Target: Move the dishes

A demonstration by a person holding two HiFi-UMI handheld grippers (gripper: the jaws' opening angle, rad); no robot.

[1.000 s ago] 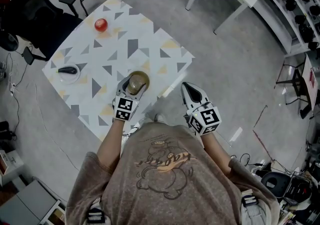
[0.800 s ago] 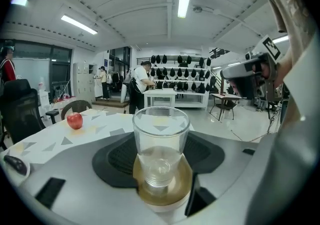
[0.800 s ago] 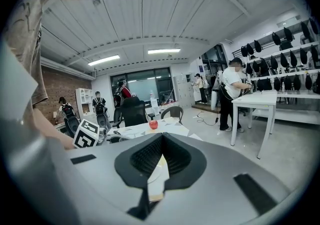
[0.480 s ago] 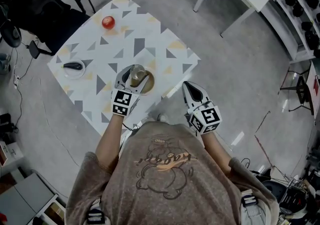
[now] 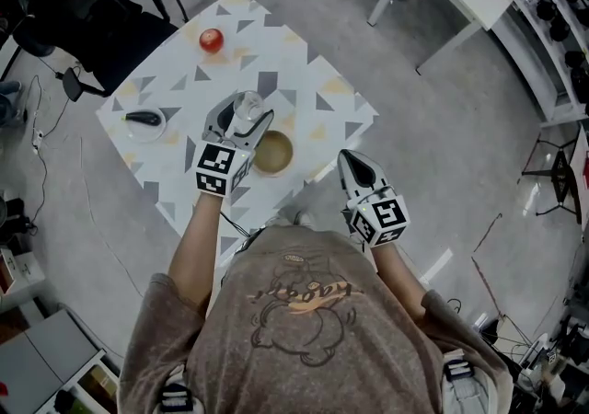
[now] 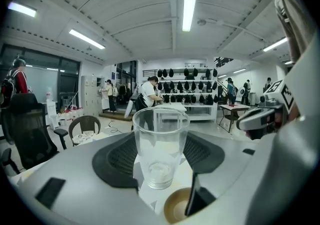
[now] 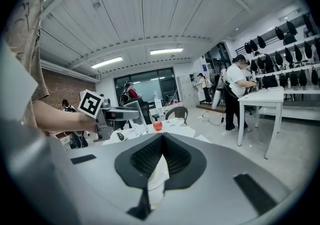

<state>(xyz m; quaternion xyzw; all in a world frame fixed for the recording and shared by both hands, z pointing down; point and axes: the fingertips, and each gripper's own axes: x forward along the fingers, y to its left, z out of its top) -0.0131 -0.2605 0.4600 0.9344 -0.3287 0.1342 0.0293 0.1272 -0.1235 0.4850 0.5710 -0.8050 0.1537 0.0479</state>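
Clear, smooth tapered glass (image 6: 160,144), clamped upright in your left gripper (image 5: 245,120) above the triangle-patterned table (image 5: 304,81), beside a round brown dish (image 5: 273,153) near its front edge; your right gripper (image 5: 354,166) closed, empty

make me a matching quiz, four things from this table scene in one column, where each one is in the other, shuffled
1 glass
2 apple
3 brown saucer
4 white dish

a far end of the table
b left edge, dark object in it
c gripped in the left gripper
d near edge, closest to the person

Pairs: 1-c, 2-a, 3-d, 4-b
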